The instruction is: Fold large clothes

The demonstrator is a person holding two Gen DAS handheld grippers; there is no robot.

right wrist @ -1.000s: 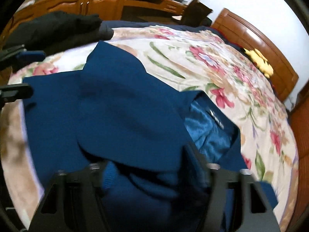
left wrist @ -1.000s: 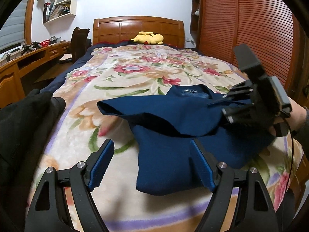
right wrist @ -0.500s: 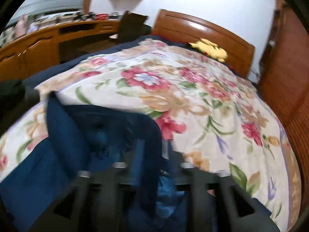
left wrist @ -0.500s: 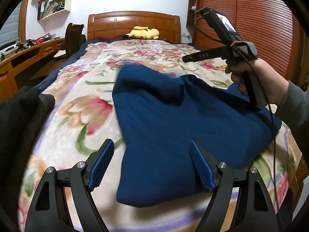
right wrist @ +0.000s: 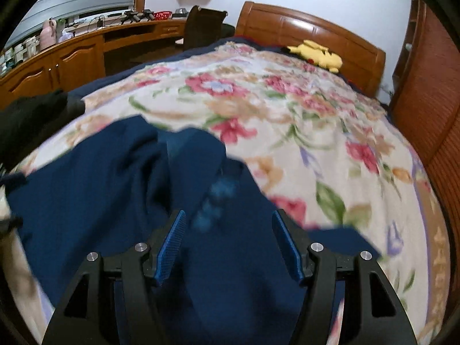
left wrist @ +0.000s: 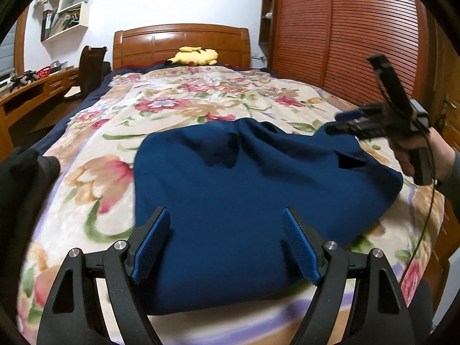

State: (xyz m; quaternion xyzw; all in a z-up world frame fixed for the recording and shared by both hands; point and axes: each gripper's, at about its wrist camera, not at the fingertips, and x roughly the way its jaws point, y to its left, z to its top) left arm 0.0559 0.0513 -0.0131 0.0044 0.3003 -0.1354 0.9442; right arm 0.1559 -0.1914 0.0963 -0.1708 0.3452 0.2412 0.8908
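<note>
A large dark blue garment (left wrist: 244,189) lies folded over in a broad heap on the floral bedspread (left wrist: 184,106). My left gripper (left wrist: 227,235) is open and empty, its blue pads just above the garment's near edge. My right gripper (right wrist: 230,235) is open and empty, hovering over the garment's right side (right wrist: 115,172). It also shows in the left wrist view (left wrist: 342,120) at the far right, held above the garment's right corner, blurred by motion.
A yellow plush toy (left wrist: 195,56) lies by the wooden headboard (left wrist: 181,43). A black garment (left wrist: 20,189) is heaped at the bed's left edge. A wooden desk (right wrist: 72,54) and chair (right wrist: 204,26) stand left, a slatted wardrobe (left wrist: 345,34) right.
The right gripper carried the garment's upper part over onto the rest, then opened and let go. It now hovers at the right. The left gripper stayed open in place.
</note>
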